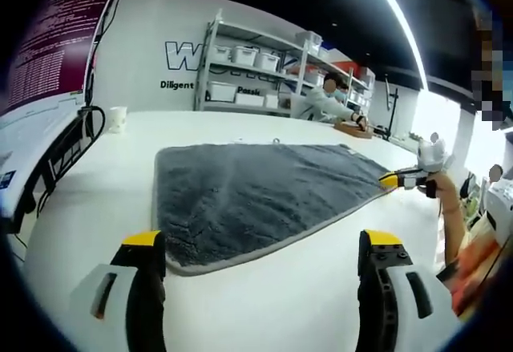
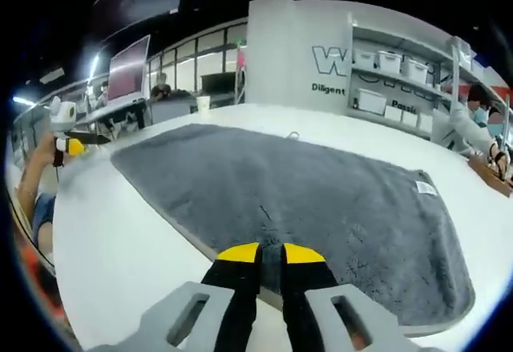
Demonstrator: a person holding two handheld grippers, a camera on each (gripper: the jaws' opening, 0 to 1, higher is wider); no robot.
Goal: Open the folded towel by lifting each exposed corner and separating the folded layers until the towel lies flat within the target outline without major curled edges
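Observation:
A grey towel (image 1: pixel 256 188) lies spread on the white table (image 1: pixel 313 288), with one light-trimmed edge toward me. My left gripper (image 1: pixel 262 244) hovers in front of that edge, jaws wide apart and nothing between them. At the towel's right corner my right gripper (image 1: pixel 398 180) comes in, held by a hand. In the right gripper view, my right gripper (image 2: pixel 271 253) has its yellow tips pressed together on the near edge of the towel (image 2: pixel 304 192). A small white label (image 2: pixel 425 188) sits near the towel's far right corner. The left gripper (image 2: pixel 68 145) shows at the far left, off the towel.
A paper cup (image 1: pixel 118 118) and dark cables (image 1: pixel 76 135) are at the table's left, beside a monitor (image 1: pixel 56 47). A small metal ring (image 1: pixel 275 139) lies just beyond the towel. Shelves with white bins (image 1: pixel 256 71) stand behind, and a person (image 1: pixel 329 99) sits at the far end.

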